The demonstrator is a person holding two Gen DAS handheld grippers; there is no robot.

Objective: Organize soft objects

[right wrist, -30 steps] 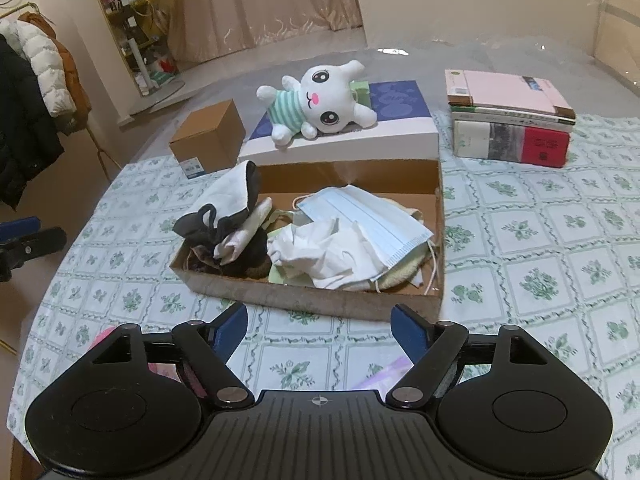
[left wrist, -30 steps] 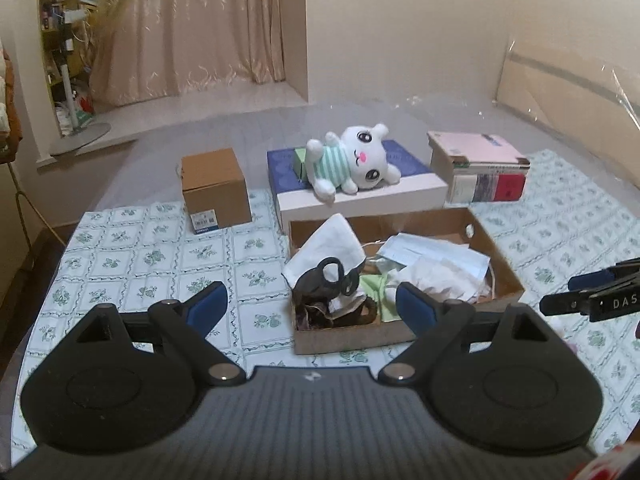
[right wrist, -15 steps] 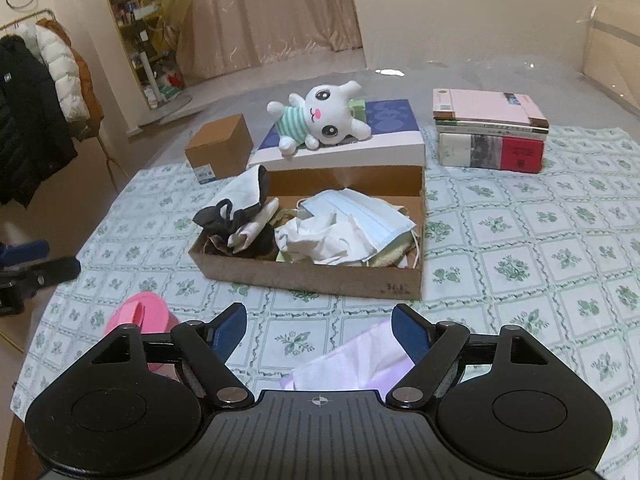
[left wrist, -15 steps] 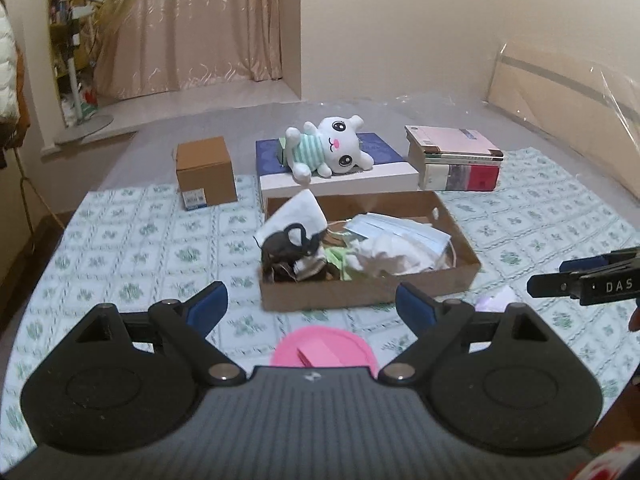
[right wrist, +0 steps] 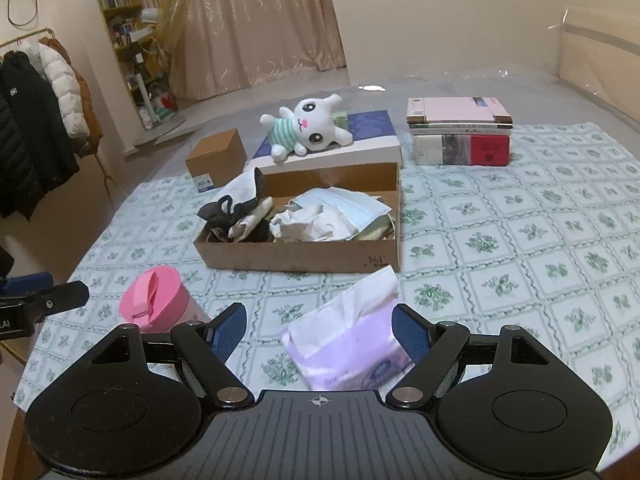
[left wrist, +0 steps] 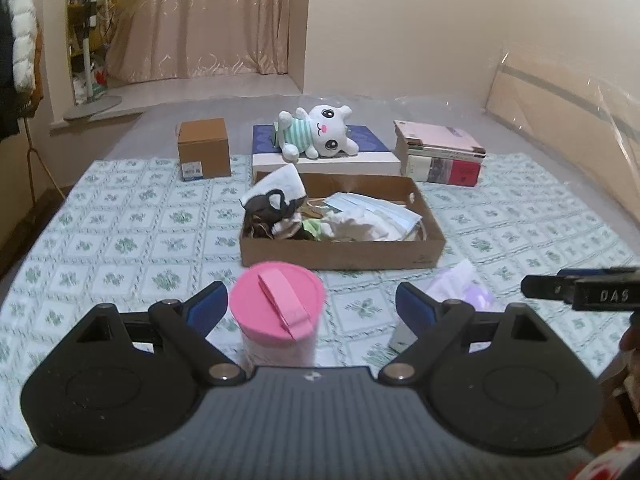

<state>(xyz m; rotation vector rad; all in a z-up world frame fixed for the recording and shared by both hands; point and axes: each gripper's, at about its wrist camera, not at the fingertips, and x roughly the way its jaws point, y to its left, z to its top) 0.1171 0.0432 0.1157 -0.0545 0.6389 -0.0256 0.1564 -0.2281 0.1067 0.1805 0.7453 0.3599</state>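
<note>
Two hand-held grippers hang over a table laid with a green-flowered cloth [right wrist: 520, 240]. The left gripper [left wrist: 308, 304] stands wide open with a pink-lidded cup [left wrist: 280, 312] in the gap between its blue pads, neither pad touching it. The right gripper [right wrist: 320, 328] is equally spread, a lilac tissue pack [right wrist: 352, 336] lying between its fingers, ungripped.

Beyond both tools sits a shallow cardboard tray [right wrist: 300, 256] holding the soft goods: a blue face mask [right wrist: 352, 208], crumpled white cloth [right wrist: 308, 226] and dark fabric [right wrist: 224, 212] bunched at its left end (one white piece drapes over the tray's rim). Behind the tray a white plush toy [right wrist: 308, 128] in a green-striped top lies on a flat blue-and-white box [right wrist: 368, 136]. A small brown carton [right wrist: 218, 158] stands to the left of that box, and a stack of books [right wrist: 460, 132] to the right.

The room behind is cream-walled, with pale curtains [right wrist: 260, 20], a cluttered shelf [right wrist: 120, 12] and, at far left, dark and white jackets [right wrist: 36, 120] hanging from a rail.
</note>
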